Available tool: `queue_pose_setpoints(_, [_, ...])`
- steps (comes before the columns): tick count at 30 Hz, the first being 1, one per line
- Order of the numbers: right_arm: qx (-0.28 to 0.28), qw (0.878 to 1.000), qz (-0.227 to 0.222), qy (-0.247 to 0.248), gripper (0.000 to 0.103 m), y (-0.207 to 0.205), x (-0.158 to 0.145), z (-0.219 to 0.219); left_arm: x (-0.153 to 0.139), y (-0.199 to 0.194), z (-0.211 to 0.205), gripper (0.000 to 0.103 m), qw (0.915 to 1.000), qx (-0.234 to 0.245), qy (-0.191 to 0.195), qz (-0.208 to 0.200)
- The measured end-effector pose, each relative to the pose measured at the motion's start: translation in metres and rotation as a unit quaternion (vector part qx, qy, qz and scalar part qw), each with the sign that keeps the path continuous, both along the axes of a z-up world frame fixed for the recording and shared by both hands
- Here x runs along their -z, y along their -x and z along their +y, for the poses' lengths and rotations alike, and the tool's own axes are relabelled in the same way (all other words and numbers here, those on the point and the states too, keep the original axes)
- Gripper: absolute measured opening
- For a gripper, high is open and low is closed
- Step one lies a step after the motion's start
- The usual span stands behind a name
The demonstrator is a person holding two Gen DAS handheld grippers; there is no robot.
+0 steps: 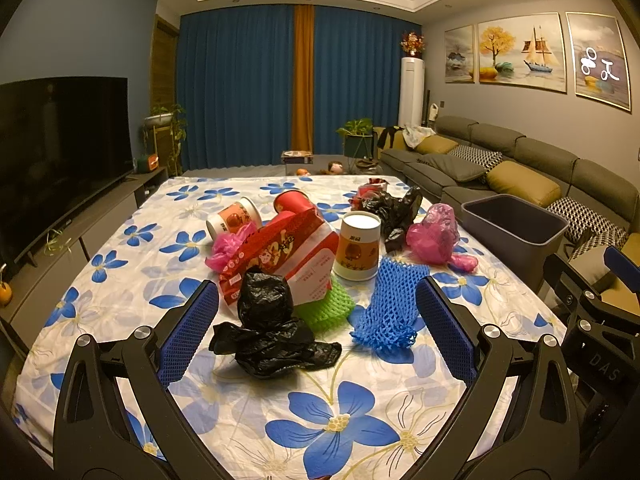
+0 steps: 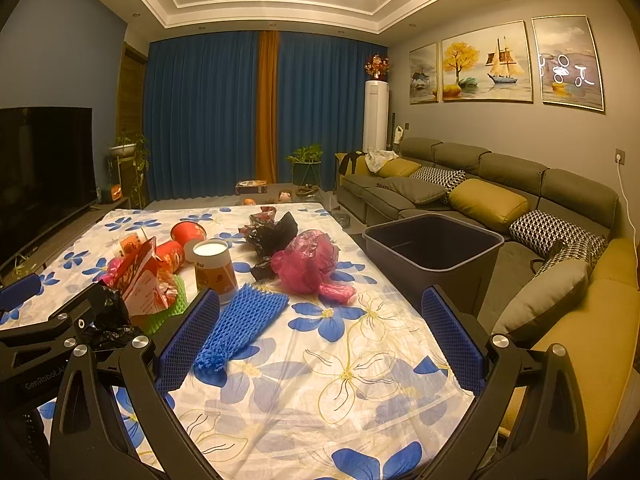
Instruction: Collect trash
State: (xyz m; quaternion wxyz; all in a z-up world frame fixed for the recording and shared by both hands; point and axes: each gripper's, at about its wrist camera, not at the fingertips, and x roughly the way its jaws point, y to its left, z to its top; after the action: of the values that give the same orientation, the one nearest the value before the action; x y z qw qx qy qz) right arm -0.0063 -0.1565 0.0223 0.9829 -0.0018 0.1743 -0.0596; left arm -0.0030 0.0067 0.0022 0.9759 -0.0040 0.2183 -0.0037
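Black crumpled bag (image 1: 272,332) lying on bench (image 1: 360,420), centred just ahead of left gripper (image 1: 316,328), gaping wide, empty; right gripper (image 2: 320,334) also spreading empty, bin (image 2: 434,256) waiting far right.

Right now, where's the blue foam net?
The blue foam net lies flat on the table, just right of the green foam net and in front of the upright paper cup.

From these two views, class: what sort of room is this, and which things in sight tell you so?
Most likely a home living room. A long sofa with cushions runs along one wall, a TV stands opposite, and closed curtains cover the far wall. Trash lies on the table, with a bin beside it.
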Motion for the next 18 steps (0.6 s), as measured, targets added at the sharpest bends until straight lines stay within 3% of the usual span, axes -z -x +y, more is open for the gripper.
queue_pose_setpoints(18, [0.001, 1.000, 0.000, 0.000, 0.098, 0.0028, 0.0012, -0.0015, -0.0008, -0.0008, -0.0002, 0.097, 1.0000, -0.001, 0.003, 0.002])
